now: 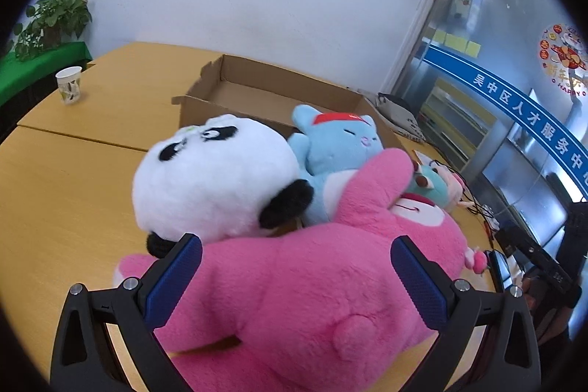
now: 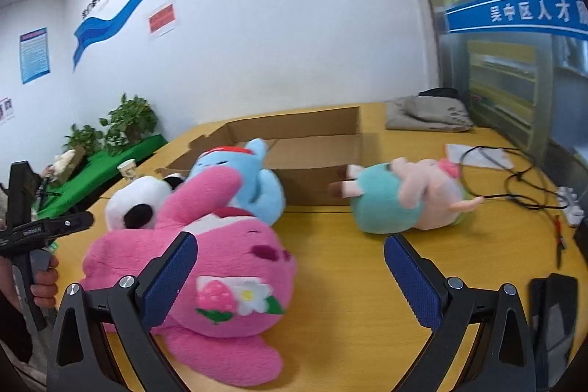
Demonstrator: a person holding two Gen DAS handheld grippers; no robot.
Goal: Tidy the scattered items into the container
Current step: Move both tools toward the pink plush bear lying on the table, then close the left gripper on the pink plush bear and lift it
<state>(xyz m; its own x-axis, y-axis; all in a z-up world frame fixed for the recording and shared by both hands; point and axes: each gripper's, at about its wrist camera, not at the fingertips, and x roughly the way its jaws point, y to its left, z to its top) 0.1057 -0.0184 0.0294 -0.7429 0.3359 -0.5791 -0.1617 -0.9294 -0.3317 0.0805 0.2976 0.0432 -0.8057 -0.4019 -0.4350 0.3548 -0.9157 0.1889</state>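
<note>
A big pink rabbit plush lies on the yellow table. My left gripper is open, its blue pads either side of the pink body. Behind it rest a panda plush and a light blue plush, which leans against the open cardboard box. A teal and pale pink plush lies apart to the right. My right gripper is open, low over the table by the pink rabbit's head.
A paper cup stands at the table's far left. Folded grey cloth, black cables and a white paper lie at the right. Potted plants sit on a green ledge. A hand holds the other gripper.
</note>
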